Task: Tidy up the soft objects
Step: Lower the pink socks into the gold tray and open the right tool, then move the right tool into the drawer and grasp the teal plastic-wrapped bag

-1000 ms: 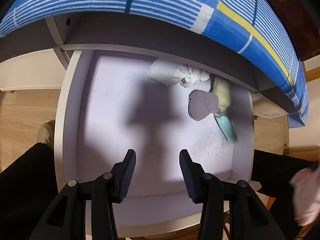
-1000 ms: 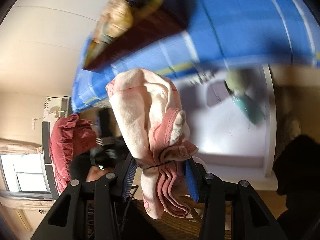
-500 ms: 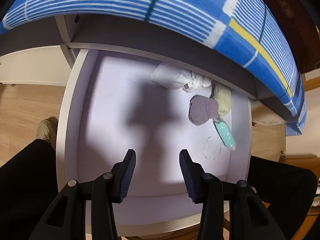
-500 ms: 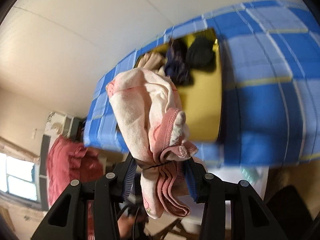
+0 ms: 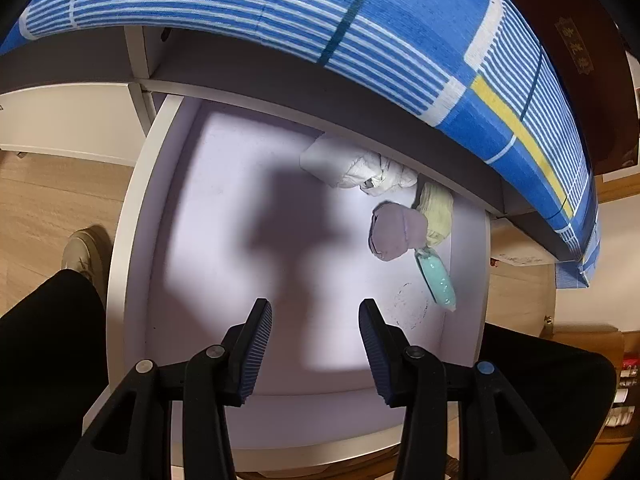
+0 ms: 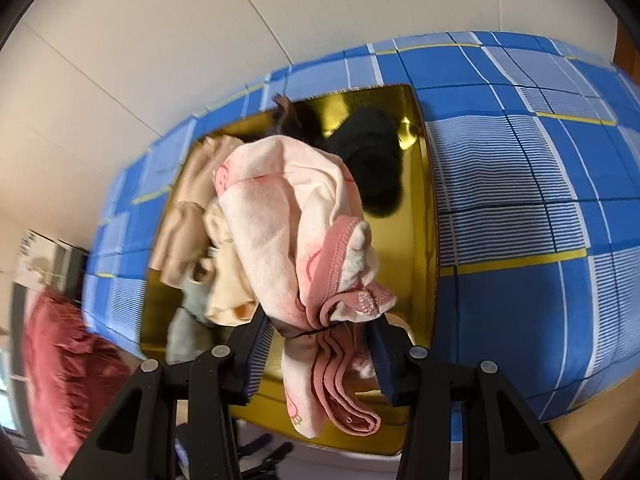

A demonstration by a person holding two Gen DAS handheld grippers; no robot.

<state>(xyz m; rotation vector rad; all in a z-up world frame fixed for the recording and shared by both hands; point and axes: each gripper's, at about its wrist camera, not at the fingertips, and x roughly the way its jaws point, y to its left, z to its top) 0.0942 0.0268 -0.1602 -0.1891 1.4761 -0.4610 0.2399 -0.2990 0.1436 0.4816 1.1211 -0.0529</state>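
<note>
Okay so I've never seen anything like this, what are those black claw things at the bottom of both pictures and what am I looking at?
Those are two hand-held grippers, one in each of a person's hands, each with a fisheye camera looking along its two fingers. No robot arm is involved.

The left camera looks down into an open white drawer under a blue checked cloth. In its far right corner lie a white bundle, a purple sock roll, a yellow roll and a teal item. The left gripper is open and holds nothing.

The right camera looks over a gold tray of clothes on that cloth. The right gripper is clamped on a pink garment.
</note>
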